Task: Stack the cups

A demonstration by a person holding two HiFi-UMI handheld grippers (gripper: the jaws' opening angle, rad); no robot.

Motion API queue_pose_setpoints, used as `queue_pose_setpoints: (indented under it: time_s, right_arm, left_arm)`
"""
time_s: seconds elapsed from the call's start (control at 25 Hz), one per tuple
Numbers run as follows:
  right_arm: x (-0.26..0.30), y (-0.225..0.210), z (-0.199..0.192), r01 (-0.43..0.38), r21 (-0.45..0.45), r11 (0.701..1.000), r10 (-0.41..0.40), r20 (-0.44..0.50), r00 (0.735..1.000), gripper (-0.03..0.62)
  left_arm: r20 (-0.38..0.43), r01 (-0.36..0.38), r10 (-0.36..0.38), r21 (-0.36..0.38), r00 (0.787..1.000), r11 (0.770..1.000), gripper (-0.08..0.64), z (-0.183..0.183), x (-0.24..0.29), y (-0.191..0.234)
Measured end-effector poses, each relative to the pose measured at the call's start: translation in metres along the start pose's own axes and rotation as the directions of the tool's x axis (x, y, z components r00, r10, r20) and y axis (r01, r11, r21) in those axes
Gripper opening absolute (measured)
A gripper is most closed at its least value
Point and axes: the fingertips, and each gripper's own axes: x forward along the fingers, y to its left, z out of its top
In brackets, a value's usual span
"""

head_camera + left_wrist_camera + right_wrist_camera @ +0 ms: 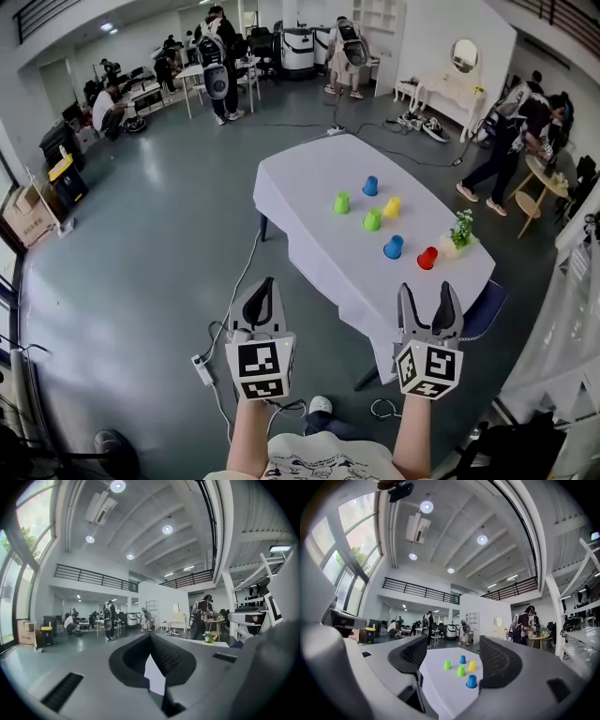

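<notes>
**A:** Which step is in hand?

**B:** The approach, I'd judge; nothing is stacked and neither tool is at the cups. The grey left gripper (265,289) has its jaws pressed together on nothing; it hangs over the grey floor (141,281), short of the long table under a white cloth (309,234).

**A:** And the cups?

**B:** Six stand singly on the cloth, apparently mouth down, none touching. From the left there is a small lime-green plastic cup (342,202); a small blue plastic cup (370,186) behind; a second lime-green cup (372,219); a small yellow plastic cup (392,207); a second blue cup (393,247); and a small red plastic cup (427,258), nearest the table's right edge. The grey right gripper (427,295) is spread wide and empty; its own view shows the cups far off between the jaws. A small potted plant (460,230) sits beyond the red one.

**A:** What does the next move call for?

**B:** Probably bringing both tools to the table; the second blue cup and the red one look nearest. The wide jaws could close on a cup's wall and set it over another; the left pair must part first.

**A:** Any writing?

**B:** None legible; the marker cubes (261,368) carry black-and-white square patterns, not letters; the print on the person's pale shirt (323,464) is too small to read.
</notes>
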Motion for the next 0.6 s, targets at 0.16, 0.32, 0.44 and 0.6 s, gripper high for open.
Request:
queue_pose_setpoints:
  time_s: [0.16, 0.32, 0.44, 0.6]
  right_arm:
    - [0.055, -0.016, -0.002, -0.004, -0.007, 1.000, 0.004, 0.007, 1.000, 0.350]
    - [0.100, -0.027, -0.016, 0.000, 0.014, 1.000, 0.000, -0.015, 1.000, 0.350]
    - [0.128, -0.028, -0.022, -0.005, 0.014, 1.000, 0.006, -0.021, 1.000, 0.350]
    - [0.170, -0.029, -0.033, 0.001, 0.010, 1.000, -0.001, -0.034, 0.999, 0.350]
  left_arm:
    - [0.012, -0.007, 0.007, 0.001, 1.000, 1.000, 0.014, 0.009, 0.052, 0.000]
    - [-0.004, -0.012, 0.012, 0.001, 1.000, 1.000, 0.014, 0.006, 0.096, 0.002]
    - [-0.016, -0.017, 0.017, -0.004, 1.000, 1.000, 0.014, 0.002, 0.125, 0.007]
    - [-0.030, -0.008, 0.008, -0.013, 1.000, 1.000, 0.014, -0.004, 0.171, 0.015]
